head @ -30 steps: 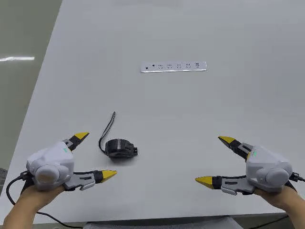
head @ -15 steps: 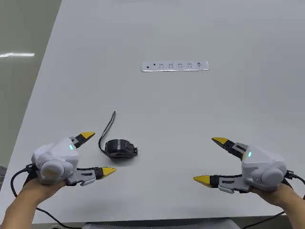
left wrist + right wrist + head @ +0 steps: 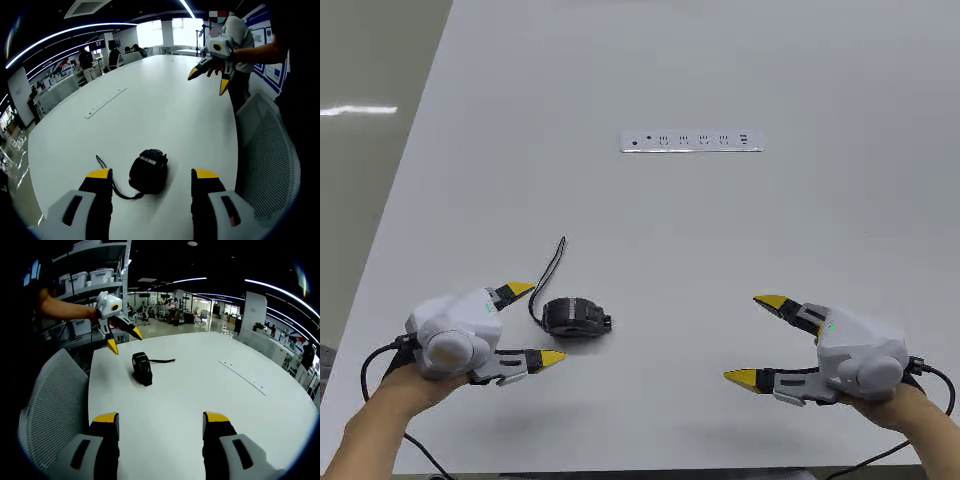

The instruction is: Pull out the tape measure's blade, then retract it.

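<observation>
A black tape measure (image 3: pixel 574 315) with a thin black wrist strap (image 3: pixel 548 272) lies on the white table (image 3: pixel 660 230). My left gripper (image 3: pixel 537 324) is open just left of it, its yellow-tipped jaws either side of the case's near end without touching. In the left gripper view the tape measure (image 3: pixel 148 171) sits just ahead between the jaws of that gripper (image 3: pixel 152 174). My right gripper (image 3: pixel 759 339) is open, well to the right, holding nothing. The right gripper view shows the tape measure (image 3: pixel 142 367) far ahead beyond its open jaws (image 3: pixel 161 418), with the left gripper (image 3: pixel 123 336) above it.
A white power strip (image 3: pixel 690 141) lies flat further back on the table. A grey mesh chair (image 3: pixel 47 405) stands at the table's near edge. The table's left edge runs close to the left gripper. In the left gripper view, the right gripper (image 3: pixel 207 81) hangs far off.
My left gripper has moved right and forward, closing in on the tape measure. The right gripper has shifted slightly left. The tape measure has not moved.
</observation>
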